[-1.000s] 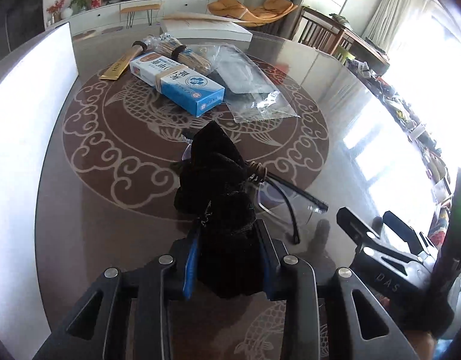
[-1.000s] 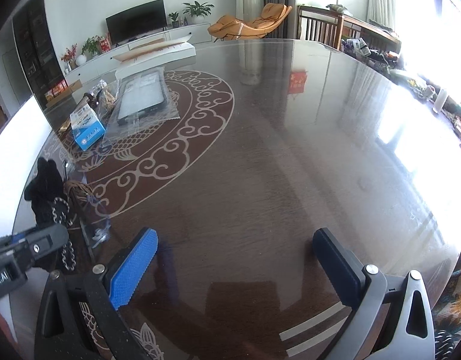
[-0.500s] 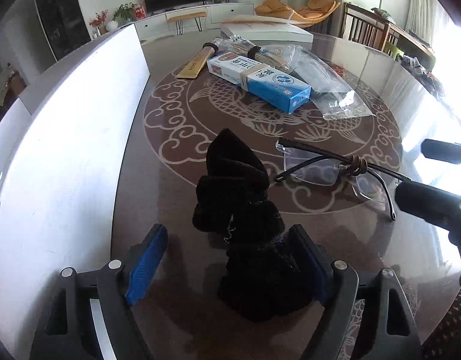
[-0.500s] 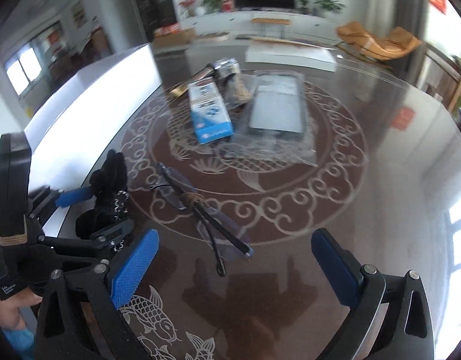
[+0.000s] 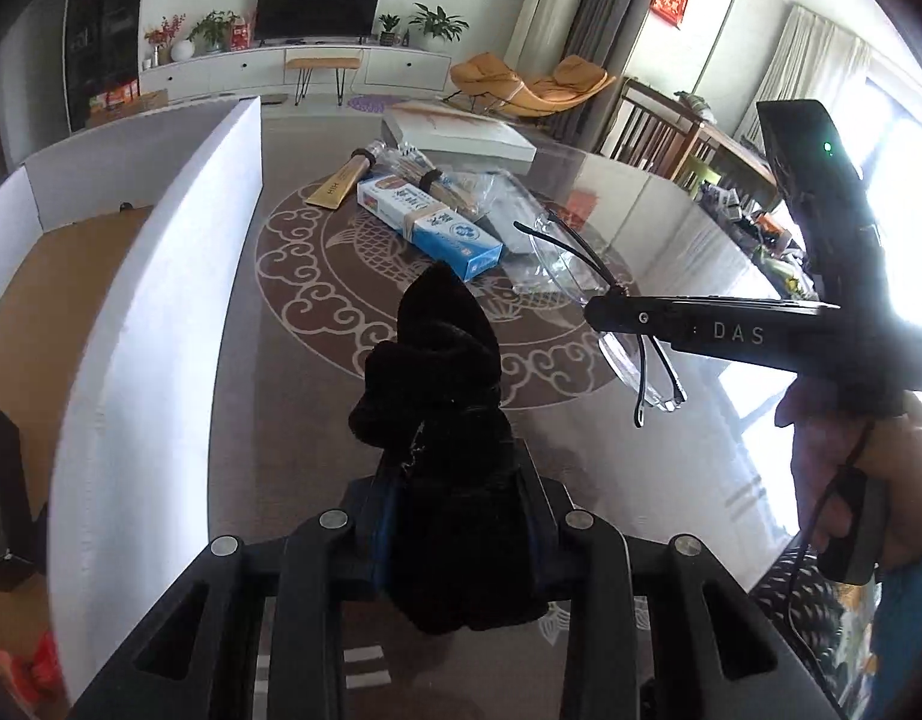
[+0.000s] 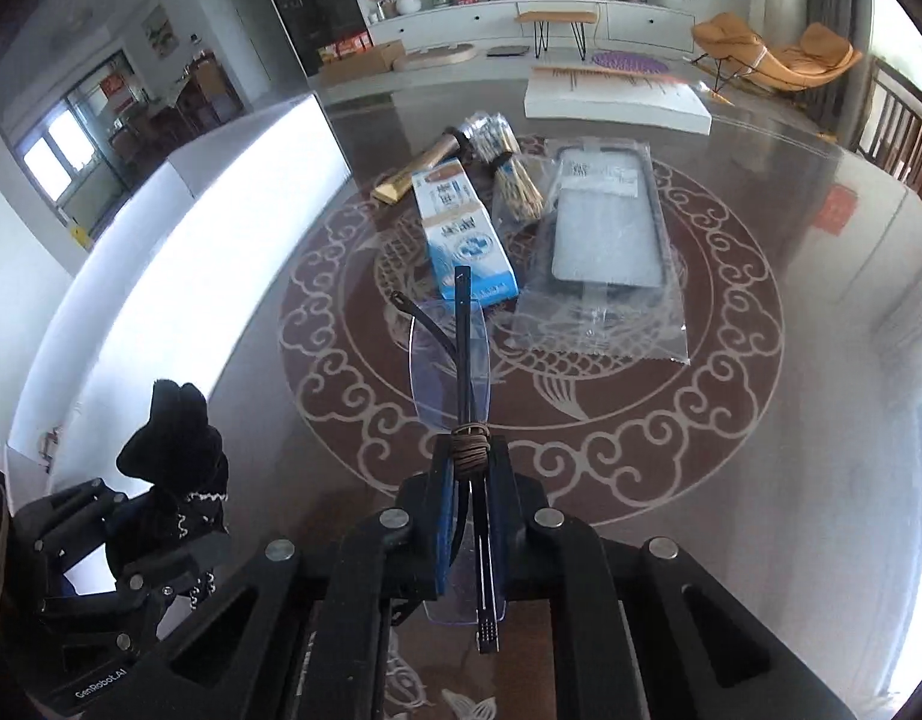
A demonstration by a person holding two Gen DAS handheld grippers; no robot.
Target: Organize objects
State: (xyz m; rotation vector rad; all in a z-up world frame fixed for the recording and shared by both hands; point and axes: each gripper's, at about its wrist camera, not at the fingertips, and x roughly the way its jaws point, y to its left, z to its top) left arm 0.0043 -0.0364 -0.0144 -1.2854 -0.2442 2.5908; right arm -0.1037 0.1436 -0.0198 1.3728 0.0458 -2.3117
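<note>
Glass table [image 6: 761, 420], left tool [image 5: 461, 516] clamping black pouch [image 5: 443, 372] — right tool [image 6: 470, 480] clamping glasses [image 6: 455, 354]

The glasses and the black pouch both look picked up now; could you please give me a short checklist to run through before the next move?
1. Right tool shut on the glasses: ok, its jaws have just been closing and now clamp the folded frame by the cord wrap.
2. Left tool shut on the black pouch: ok, the jaws pinch its lower end.
3. Glasses clear of the table: ok, the left wrist view shows them in the air.
4. Pouch mouth open to take the glasses: cannot tell, it looks bunched.
5. Lenses safe in the grip: cannot tell.
6. Blue box and bagged phone case out of the way: ok.
</note>
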